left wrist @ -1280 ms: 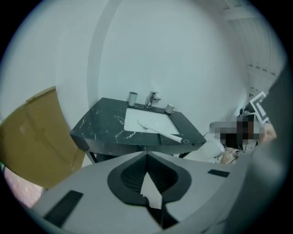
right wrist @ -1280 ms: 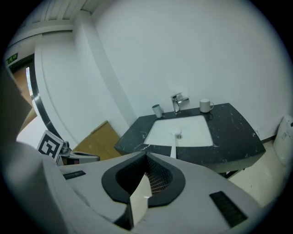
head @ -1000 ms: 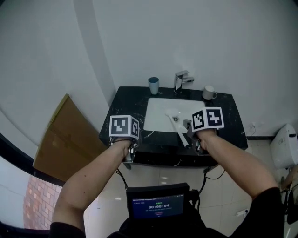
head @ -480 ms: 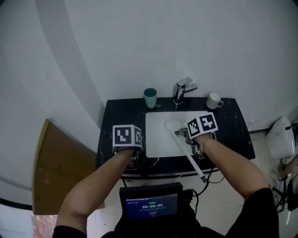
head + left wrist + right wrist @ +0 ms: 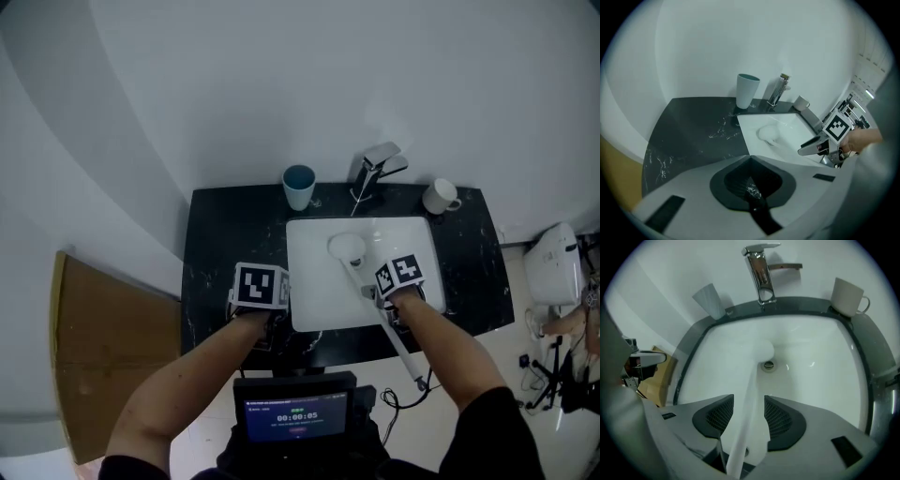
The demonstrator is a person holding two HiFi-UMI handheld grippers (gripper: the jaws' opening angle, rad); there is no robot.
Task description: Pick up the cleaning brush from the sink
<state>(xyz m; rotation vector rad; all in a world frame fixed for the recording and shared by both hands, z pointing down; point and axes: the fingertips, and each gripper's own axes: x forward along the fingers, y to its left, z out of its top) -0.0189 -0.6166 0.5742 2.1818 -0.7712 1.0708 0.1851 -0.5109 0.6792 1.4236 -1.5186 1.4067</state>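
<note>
The white cleaning brush (image 5: 347, 247) lies in the white sink (image 5: 305, 281), its head near the drain and its long handle (image 5: 405, 354) sticking out over the counter's front edge. My right gripper (image 5: 375, 291) hangs over the handle. In the right gripper view its jaws (image 5: 749, 414) are opening, with the handle (image 5: 751, 394) running between the pads and a gap on each side. My left gripper (image 5: 266, 307) is over the counter to the left of the sink, and its pads (image 5: 751, 186) are pressed together with nothing between them.
A teal cup (image 5: 299, 186), a chrome tap (image 5: 375, 169) and a white mug (image 5: 439, 197) stand along the back of the black marble counter (image 5: 225, 244). A cardboard sheet (image 5: 103, 356) leans at the left, a white appliance (image 5: 548, 267) stands at the right.
Both grippers have moved forward and down towards the sink. The right one has come down over the brush handle. The head view now looks more steeply onto the sink.
</note>
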